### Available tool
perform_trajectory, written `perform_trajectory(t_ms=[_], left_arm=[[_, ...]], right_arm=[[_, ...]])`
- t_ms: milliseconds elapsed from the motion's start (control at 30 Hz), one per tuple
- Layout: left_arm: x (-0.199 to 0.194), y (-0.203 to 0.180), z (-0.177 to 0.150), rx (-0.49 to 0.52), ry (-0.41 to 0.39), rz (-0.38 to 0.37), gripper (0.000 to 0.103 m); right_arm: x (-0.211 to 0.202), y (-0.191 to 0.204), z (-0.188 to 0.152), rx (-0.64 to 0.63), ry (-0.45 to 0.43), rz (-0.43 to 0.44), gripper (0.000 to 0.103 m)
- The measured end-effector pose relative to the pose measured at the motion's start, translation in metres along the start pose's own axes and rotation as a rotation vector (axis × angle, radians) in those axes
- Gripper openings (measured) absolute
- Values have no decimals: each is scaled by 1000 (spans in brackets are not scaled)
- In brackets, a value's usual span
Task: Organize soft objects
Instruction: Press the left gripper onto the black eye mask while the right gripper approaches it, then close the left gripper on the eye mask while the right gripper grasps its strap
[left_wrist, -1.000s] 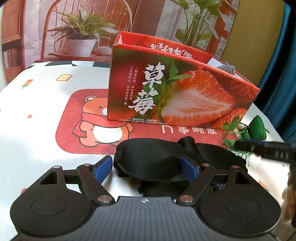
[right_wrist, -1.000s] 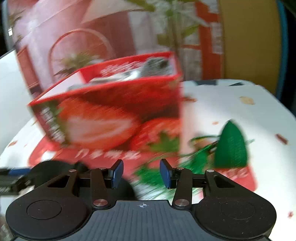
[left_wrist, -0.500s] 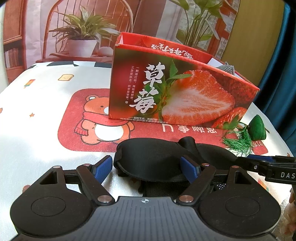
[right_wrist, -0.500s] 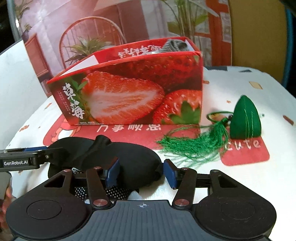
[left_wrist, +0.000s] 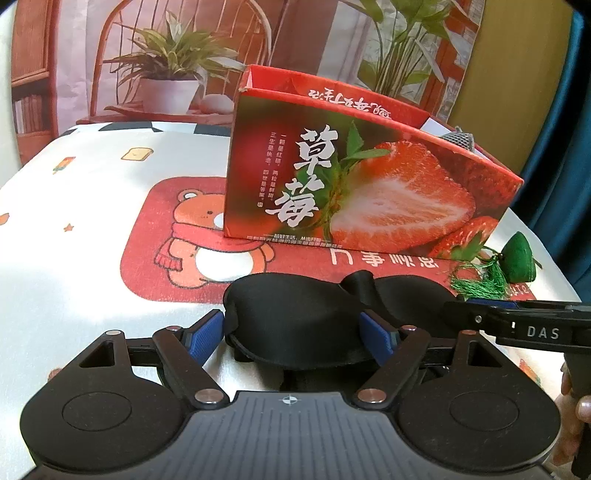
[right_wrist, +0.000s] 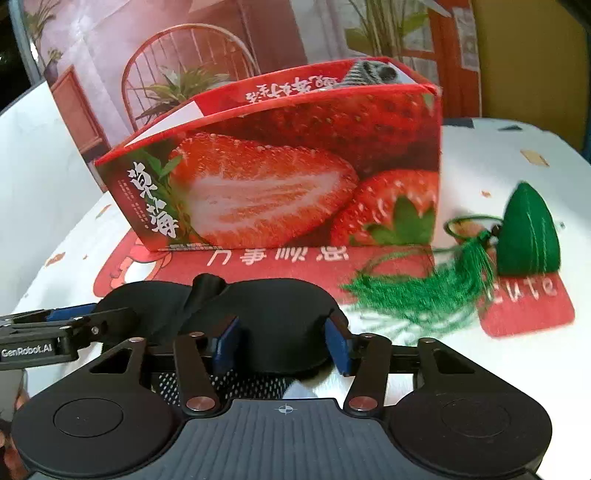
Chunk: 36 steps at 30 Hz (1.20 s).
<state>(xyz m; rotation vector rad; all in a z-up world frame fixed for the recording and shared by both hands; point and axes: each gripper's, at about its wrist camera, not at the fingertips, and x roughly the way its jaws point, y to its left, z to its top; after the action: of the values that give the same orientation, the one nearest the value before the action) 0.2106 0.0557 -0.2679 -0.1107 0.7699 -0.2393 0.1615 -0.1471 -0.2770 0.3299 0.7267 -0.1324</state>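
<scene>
right hand-held gripper (right_wrist: 282, 341): jaws closing around black eye mask (right_wrist: 273, 314) | strawberry box (right_wrist: 280, 188) behind

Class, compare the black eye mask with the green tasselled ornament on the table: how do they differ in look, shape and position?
1. The eye mask is plain black; the ornament is bright green.
2. The eye mask is broad and low; the ornament is a pointed cone trailing a loose tassel.
3. The eye mask lies between the fingers of both the right gripper and the left gripper; the ornament lies untouched beside the strawberry box.
Both rest on the tablecloth.
</scene>
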Motion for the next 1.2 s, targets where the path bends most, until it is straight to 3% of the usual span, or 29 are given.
perform_trajectory(t_ms=[333, 900, 1200], left_arm=[[4, 4, 1, -35, 12, -23, 81], [5, 6, 0, -53, 7, -26, 83], [-6, 7, 6, -42, -25, 12, 81]], right_arm=[[2, -3, 4, 24, -22, 28, 34], [-3, -5, -6, 7, -48, 14, 39], [-8, -6, -12, -43, -65, -11, 42]])
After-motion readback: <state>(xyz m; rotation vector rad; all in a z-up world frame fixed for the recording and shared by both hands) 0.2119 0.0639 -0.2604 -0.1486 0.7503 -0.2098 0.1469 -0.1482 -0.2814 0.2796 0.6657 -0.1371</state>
